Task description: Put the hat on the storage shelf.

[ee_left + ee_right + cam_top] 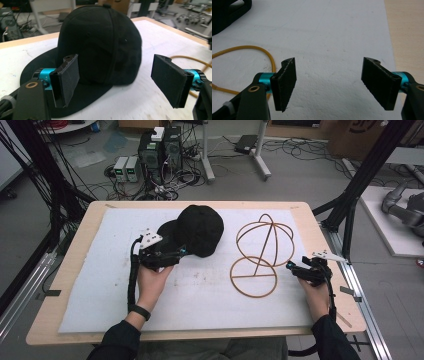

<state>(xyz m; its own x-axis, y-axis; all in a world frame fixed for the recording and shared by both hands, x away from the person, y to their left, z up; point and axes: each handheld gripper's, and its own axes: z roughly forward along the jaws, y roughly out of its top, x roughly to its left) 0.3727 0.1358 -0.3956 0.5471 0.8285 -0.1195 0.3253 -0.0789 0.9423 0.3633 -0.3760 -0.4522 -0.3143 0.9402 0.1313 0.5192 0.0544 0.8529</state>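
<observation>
A black baseball cap [197, 230] sits at the middle back of the white mat [100, 285], its brim toward the left. My left gripper [177, 254] is open just in front of the cap, jaws pointing at it. In the left gripper view the cap [100, 45] stands close behind the spread pads [67, 80] of that gripper [115, 60], with nothing pressed between them. A tan wire hat stand [260, 252] stands right of the cap. My right gripper [292, 267] rests open by the stand's round base, and its own view [329, 61] has bare mat between the jaws.
The mat covers a wooden table [75, 245] with edges all round. Part of the wire base [249, 47] curves at the left of the right gripper view. Black frame posts [360, 175] rise at the right. Cables and power boxes [160, 150] lie on the floor beyond.
</observation>
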